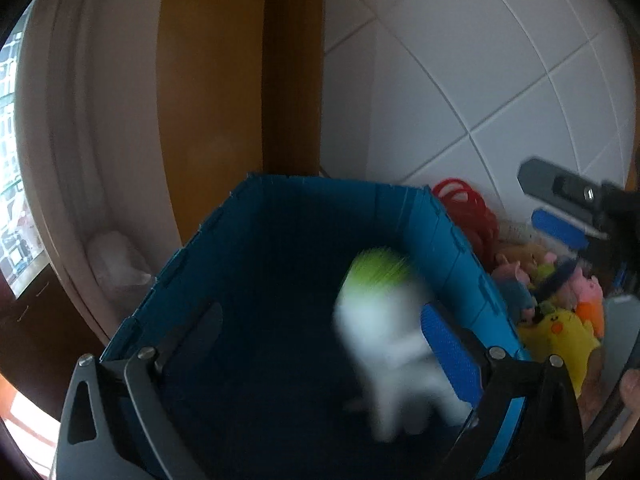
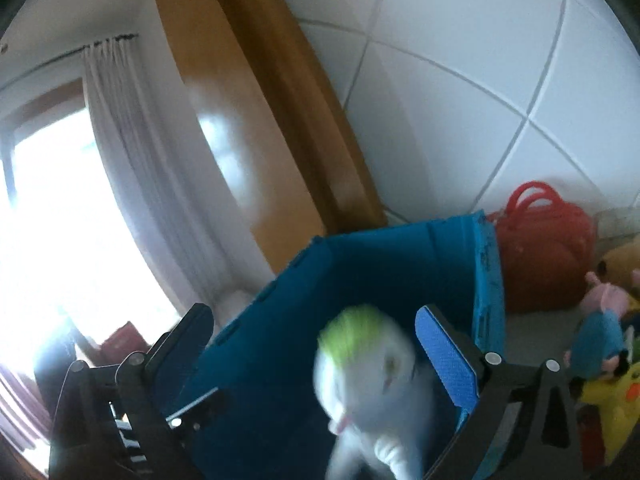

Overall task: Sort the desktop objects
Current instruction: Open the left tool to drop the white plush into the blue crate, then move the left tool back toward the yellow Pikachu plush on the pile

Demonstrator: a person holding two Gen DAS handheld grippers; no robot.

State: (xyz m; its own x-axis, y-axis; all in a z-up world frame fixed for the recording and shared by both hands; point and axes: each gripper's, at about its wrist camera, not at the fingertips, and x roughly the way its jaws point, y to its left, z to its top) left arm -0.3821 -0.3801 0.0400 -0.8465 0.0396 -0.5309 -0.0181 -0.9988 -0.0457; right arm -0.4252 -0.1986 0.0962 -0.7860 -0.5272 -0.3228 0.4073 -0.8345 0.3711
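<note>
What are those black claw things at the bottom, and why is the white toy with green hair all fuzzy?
Those are grabbers a person holds, one per hand, each with a camera looking along its two fingers. One picture is from the left grabber, the other from the right grabber. Both are open over a blue folding plastic box. The white plush toy with green hair looks fuzzy because it is moving; nothing grips it. Beside the box lie a red handbag and a yellow plush toy.

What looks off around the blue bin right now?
Only the white toy with green hair: it is motion-blurred over the blue bin, between open fingers, apparently mid-drop. The plush pile and red basket outside the bin look undisturbed.
</note>
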